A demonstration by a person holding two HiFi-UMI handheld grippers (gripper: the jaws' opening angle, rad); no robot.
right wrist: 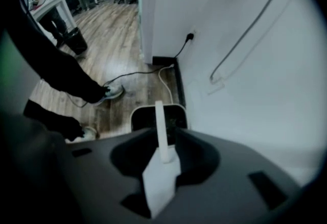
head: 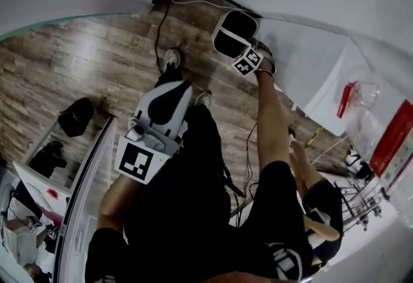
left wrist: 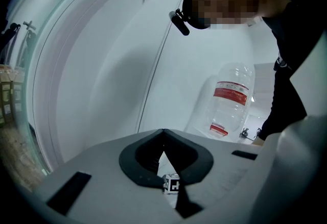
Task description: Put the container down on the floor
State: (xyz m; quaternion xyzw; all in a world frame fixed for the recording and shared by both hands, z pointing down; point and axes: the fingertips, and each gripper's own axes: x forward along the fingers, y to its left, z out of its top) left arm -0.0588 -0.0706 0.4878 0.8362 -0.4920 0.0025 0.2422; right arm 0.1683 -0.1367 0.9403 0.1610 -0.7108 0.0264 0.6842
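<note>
I read the right claw (head: 250, 45) as released, the white handle (right wrist: 159, 128) standing loose between its jaws because the container (head: 233, 33) already sits on the floor (head: 77, 62) just beyond it, while the left claw (head: 169, 98) is clenched empty, idle well behind.

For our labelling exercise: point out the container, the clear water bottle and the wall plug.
container (head: 232, 33), head view, middle of its open top.
clear water bottle (left wrist: 231, 93), left gripper view, on its red label.
wall plug (right wrist: 190, 37), right gripper view, on the plug's body at the wall.
</note>
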